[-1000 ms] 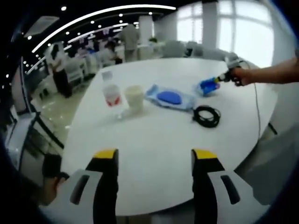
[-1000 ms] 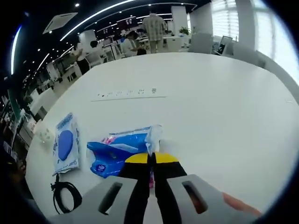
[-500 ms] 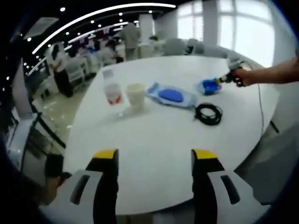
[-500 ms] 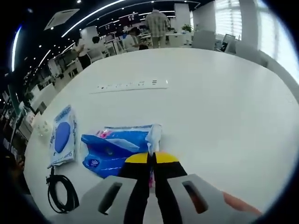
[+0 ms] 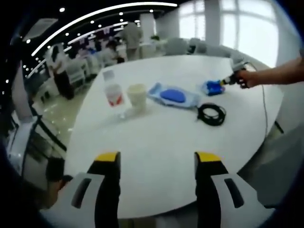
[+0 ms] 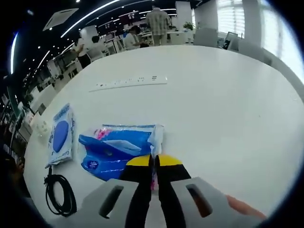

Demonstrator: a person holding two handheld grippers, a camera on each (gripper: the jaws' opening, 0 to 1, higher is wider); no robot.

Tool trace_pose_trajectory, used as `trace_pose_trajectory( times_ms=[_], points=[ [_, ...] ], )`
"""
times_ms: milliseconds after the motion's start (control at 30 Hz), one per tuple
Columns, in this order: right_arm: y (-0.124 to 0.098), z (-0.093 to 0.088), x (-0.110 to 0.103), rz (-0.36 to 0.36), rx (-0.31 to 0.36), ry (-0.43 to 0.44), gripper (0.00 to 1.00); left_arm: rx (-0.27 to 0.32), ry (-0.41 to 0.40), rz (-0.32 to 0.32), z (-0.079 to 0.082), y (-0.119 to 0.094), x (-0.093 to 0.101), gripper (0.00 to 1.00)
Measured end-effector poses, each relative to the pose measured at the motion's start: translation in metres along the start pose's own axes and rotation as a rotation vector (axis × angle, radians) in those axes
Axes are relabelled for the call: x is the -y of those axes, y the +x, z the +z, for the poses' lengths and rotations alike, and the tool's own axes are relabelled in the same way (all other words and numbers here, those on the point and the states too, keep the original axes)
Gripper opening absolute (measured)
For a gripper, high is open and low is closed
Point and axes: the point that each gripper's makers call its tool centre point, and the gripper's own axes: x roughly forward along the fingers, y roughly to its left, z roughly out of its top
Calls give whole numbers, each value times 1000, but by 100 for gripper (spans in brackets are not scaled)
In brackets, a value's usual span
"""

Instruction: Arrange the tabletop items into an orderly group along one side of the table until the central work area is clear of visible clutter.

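People (image 6: 159,21) stand among what look like desks (image 5: 78,69) beyond the white table (image 6: 228,109).

Left tool (image 5: 156,159) agape, right tool (image 6: 153,161) clamped.

On the round white worktop (image 5: 156,142), in the left gripper view, a row runs left to right: a clear plastic cup with a red label (image 5: 114,95), a cream paper cup (image 5: 137,97) just beside it, a flat blue-and-white wipes pack (image 5: 174,96), then a blue plastic snack bag (image 5: 213,87). A coiled black cable (image 5: 212,114) lies nearer the camera, between the pack and the bag. The right tool (image 6: 153,161) is clamped on the bag's edge; a white power strip (image 6: 129,83) lies well beyond it.
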Motion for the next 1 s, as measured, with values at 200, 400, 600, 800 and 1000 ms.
trace_pose_trajectory(
  times_ms=[200, 400, 600, 800, 1000],
  points=[
    [0, -1, 1, -4, -6, -7, 3, 0, -1, 1, 0, 0, 0, 60],
    [-4, -5, 0, -5, -10, -26, 12, 0, 1, 2, 0, 1, 0, 60],
    [-11, -4, -2, 0, 34, -25, 15, 3, 3, -1, 0, 2, 1, 59],
    [-8, 2, 10, -10, 63, -6, 9, 2, 8, -9, 0, 3, 3, 59],
    [-15, -1, 6, -6, 62, -15, 5, 4, 14, -18, 0, 2, 5, 59]
  ],
)
